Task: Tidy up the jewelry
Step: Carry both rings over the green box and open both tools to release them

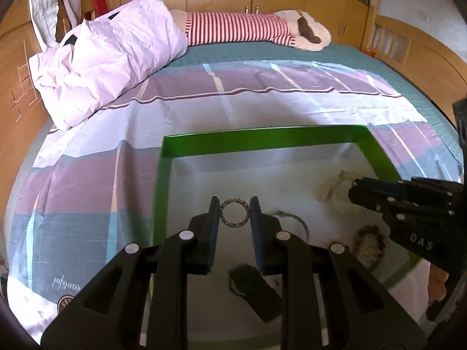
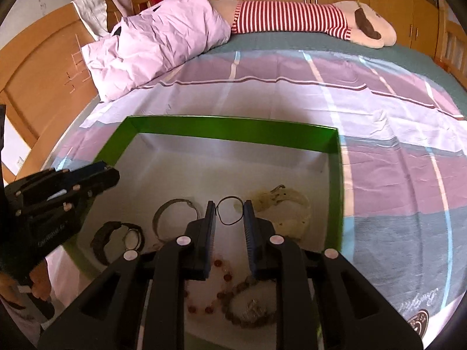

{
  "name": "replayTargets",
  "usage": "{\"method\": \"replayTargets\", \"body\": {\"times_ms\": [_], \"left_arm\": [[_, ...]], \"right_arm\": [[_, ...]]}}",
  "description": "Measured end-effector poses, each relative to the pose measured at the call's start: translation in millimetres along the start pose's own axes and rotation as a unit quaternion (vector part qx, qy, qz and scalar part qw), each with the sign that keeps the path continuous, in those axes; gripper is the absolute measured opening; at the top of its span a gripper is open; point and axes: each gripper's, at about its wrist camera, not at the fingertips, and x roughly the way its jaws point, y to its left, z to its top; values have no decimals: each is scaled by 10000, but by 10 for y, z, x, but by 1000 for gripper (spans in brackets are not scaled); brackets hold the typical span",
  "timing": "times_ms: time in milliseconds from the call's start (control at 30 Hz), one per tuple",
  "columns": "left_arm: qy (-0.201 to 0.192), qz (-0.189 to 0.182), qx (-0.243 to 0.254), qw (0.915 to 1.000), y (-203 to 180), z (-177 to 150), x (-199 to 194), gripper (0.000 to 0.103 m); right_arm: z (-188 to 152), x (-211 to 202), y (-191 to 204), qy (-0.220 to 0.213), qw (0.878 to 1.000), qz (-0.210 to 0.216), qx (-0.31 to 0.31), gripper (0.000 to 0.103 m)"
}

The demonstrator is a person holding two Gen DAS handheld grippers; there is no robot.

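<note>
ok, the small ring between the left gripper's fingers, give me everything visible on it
The small studded metallic ring is a thin, silvery-brown circular band with a beaded or stone-set rim and an open centre. It sits face-on between the left gripper's blue-padded fingers, which touch both its sides. It appears held above the white floor of the green-walled box.

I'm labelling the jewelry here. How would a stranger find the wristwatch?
Find the green-rimmed box on the bed. The wristwatch lies near its left wall, left of the silver bangle. It alone has a dark strap and a round glass face.
</note>
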Motion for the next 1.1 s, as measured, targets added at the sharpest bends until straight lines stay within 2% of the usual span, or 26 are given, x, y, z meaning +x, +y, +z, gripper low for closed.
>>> {"method": "replayTargets", "body": {"times_ms": [167,367,533,933,967,1000,1033,1067,1100], "left_arm": [[-10,120,123,9999,-22,71,61,21],[132,207,269,9993,-88,12,166,21],[239,134,134,9995,-56,-30,208,21],[385,237,58,9990,-26,-74,308,23],[376,246,49,9990,-22,-75,307,26],[381,235,46,9990,-21,-76,307,40],[366,237,42,9990,-25,-77,299,55],[330,253,36,9991,-24,-76,284,59],[282,250,37,9993,-30,-72,262,60]], "right_arm": [[61,17,105,-15,9999,97,-121,19],[-21,183,190,280,9994,19,-190,19],[-52,224,159,355,9993,38,-99,19],[-72,262,150,417,9991,5,-102,21],[-70,261,148,418,9991,5,-78,33],[-67,247,140,398,9992,14,-30,51],[-64,218,131,333,9994,28,25,57],[-57,173,120,218,9997,39,98,65],[-53,143,112,163,9998,56,139,68]]}}
